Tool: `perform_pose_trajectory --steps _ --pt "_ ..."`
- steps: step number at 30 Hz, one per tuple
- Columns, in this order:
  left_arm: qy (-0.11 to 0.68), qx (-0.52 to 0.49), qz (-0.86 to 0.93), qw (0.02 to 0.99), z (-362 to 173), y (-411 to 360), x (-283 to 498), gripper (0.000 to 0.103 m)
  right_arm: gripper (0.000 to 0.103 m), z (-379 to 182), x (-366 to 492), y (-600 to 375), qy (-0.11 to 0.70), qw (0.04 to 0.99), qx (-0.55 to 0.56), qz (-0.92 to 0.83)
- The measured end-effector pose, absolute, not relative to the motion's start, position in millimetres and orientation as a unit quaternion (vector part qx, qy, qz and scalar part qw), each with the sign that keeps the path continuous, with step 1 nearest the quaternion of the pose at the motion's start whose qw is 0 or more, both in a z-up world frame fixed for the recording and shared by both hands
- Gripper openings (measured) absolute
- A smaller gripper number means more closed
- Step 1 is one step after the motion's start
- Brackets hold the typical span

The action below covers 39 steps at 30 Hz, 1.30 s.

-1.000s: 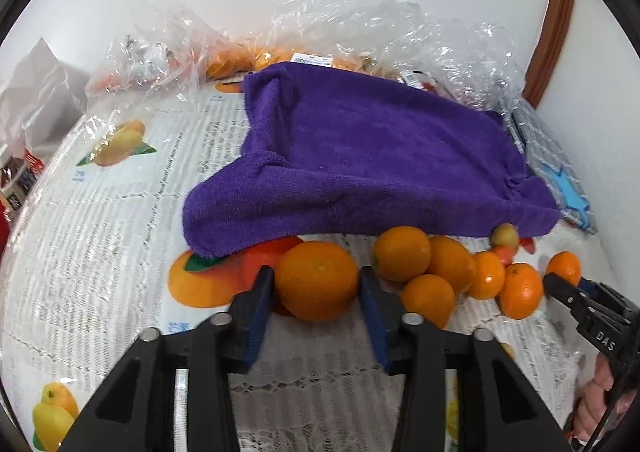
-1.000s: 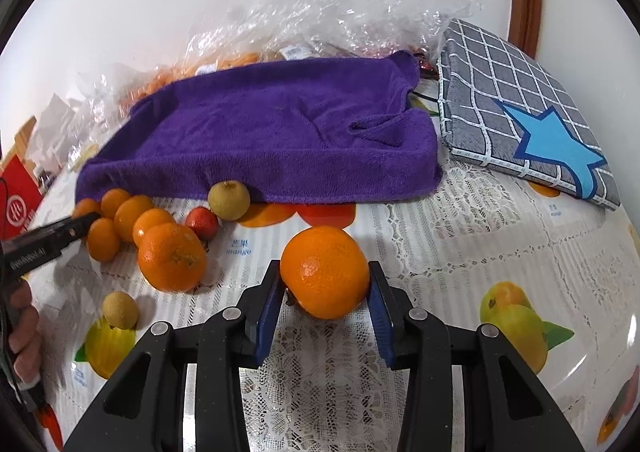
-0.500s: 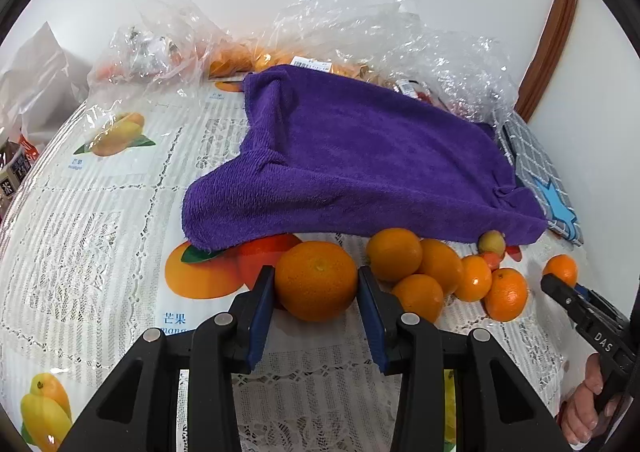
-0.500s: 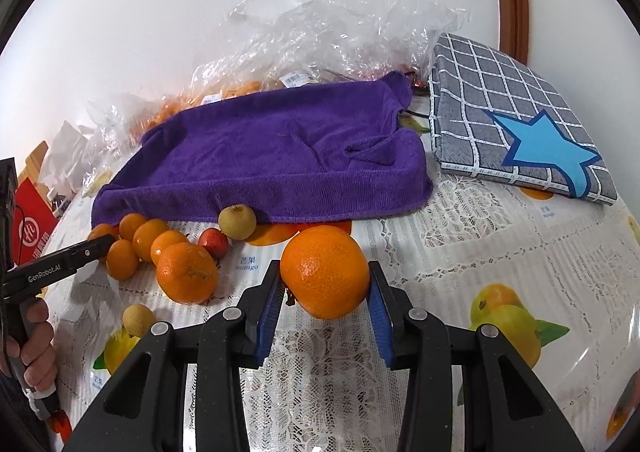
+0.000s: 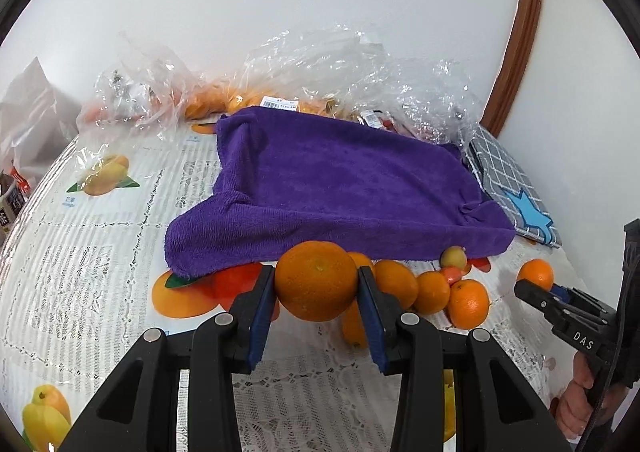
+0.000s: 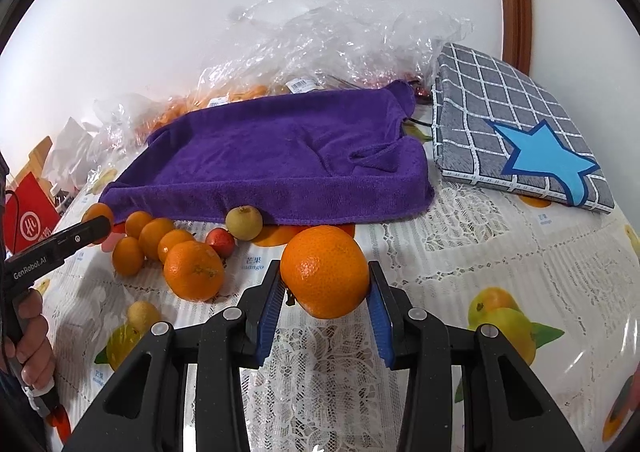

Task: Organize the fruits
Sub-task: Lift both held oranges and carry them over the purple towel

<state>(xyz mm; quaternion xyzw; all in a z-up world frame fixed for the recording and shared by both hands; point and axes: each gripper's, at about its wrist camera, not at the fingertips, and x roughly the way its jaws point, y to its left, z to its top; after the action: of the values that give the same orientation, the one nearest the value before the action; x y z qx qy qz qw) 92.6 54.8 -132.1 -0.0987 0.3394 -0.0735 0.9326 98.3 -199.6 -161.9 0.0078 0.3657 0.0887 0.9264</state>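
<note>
Left tongs pinch one orange; right tongs pinch another orange; round, smooth peel may slip, dropping fruit onto the bench.

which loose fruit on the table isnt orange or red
The yellow-green round fruit touching the purple towel's front edge; another pale one lies nearer the camera.

Your left hand-held gripper is matte black plastic with blue ribbed finger pads and silver screws at the joints. Your right hand-held gripper matches; seen from the left, its side reads "DAS". Bare skin shows on your left hand.
</note>
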Motion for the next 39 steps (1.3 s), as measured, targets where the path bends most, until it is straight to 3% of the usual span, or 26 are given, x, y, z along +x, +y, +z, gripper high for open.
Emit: perform_pose_trajectory --steps 13,21,31,39 --pt "0.314 -0.130 -0.072 0.937 -113 68 82 0.038 0.040 -121 81 -195 0.364 0.927 0.022 0.092" --pt "0.300 -0.135 -0.062 0.942 -69 82 94 0.038 0.040 -80 104 -195 0.343 0.934 0.030 0.098" --pt "0.291 -0.130 -0.032 0.947 -28 94 157 0.038 0.040 -46 171 -197 0.322 0.941 0.030 0.098" --pt "0.314 -0.132 -0.041 0.939 -44 71 226 0.038 0.040 -50 234 -202 0.326 0.940 0.029 0.096"
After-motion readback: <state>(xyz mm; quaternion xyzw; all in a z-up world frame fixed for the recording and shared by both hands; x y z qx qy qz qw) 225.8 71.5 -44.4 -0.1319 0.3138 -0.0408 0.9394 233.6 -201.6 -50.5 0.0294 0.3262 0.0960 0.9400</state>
